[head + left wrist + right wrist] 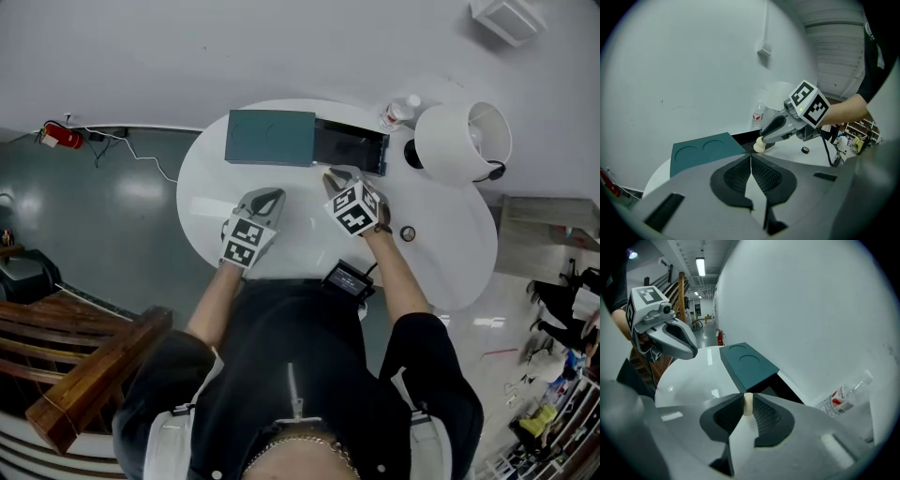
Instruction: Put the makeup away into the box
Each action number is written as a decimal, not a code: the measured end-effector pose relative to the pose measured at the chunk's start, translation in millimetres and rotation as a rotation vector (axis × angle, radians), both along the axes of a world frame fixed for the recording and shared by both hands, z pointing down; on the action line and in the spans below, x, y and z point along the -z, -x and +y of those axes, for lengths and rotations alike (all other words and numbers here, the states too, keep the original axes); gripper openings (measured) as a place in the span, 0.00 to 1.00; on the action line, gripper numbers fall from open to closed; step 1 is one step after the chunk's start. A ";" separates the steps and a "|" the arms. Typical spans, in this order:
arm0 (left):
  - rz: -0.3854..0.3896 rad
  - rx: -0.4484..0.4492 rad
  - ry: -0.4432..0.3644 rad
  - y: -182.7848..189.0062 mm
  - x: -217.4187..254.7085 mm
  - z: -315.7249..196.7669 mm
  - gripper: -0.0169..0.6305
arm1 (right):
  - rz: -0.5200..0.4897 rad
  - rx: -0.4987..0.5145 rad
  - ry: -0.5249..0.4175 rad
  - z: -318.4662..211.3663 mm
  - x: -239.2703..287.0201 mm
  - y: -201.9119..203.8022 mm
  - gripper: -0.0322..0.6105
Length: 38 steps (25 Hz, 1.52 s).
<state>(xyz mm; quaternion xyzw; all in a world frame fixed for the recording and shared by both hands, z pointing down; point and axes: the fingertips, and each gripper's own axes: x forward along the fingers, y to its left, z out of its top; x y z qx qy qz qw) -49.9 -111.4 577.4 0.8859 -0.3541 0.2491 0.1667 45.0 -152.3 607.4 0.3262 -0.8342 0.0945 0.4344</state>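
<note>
Table: a round white table (pixel 441 253) is seen from above, with the person standing at its near edge.

Box: a teal box (pixel 270 137) is set at the far side of the table. Its teal lid, marked with two round hollows, is seen on the left, and a dark open part (pixel 349 145) is shown on the right.

Left arm: the forearm is stretched forward from a black sleeve and is kept shorter than the right.

Left gripper: the left gripper (pixel 270 195) is held low over the bare table top and pointed toward the teal lid, well short of it.

Left fingers: in the left gripper view the two jaws of the left gripper (pixel 751 158) are seen pressed together, with nothing held between them.

Right arm: the forearm is reached further forward, and the wrist is bent so that the right gripper (pixel 333 175) is tilted down at the box.

Right fingers: the jaws are set narrow and are closed on a small cream makeup piece (pixel 748 406), which is pinched at the very tips.

Makeup piece: in the left gripper view the makeup piece (pixel 759 146) is seen at the tips of the right gripper (pixel 762 140), just in front of the dark open part of the box. It cannot be told whether the table is touched.

Beyond the box: a clear bottle (pixel 401 111) and a white round shade (pixel 459 141) are placed to the right of the box.

Near side: a small black ring (pixel 407 233) is seen beside the right forearm, and a black device (pixel 349 277) is laid at the table edge.
</note>
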 end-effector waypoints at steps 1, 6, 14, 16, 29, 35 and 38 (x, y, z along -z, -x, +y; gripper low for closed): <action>-0.001 0.001 0.001 -0.6 -0.5 0.0 0.05 | 0.001 -0.001 -0.008 -5.0 3.0 -2.1 0.14; -0.006 0.006 0.010 -2.1 -4.3 0.7 0.05 | 0.007 -0.006 -0.034 -28.4 11.9 -8.6 0.14; -0.012 0.022 0.020 -2.7 -7.4 2.2 0.05 | 0.012 0.006 -0.035 -57.1 5.5 -8.1 0.14; -0.014 0.028 0.022 -1.5 -7.9 2.7 0.05 | 0.016 0.013 -0.029 -60.6 0.7 -5.9 0.14; -0.025 0.078 0.048 12.1 -14.6 10.7 0.05 | 0.064 0.052 0.014 -75.0 -40.0 8.8 0.14; -0.031 0.080 0.055 14.9 -17.4 13.4 0.05 | 0.088 0.056 0.025 -73.7 -53.7 12.3 0.14; -0.035 0.080 0.055 17.2 -17.6 14.3 0.05 | 0.097 0.064 0.052 -68.3 -61.8 14.0 0.15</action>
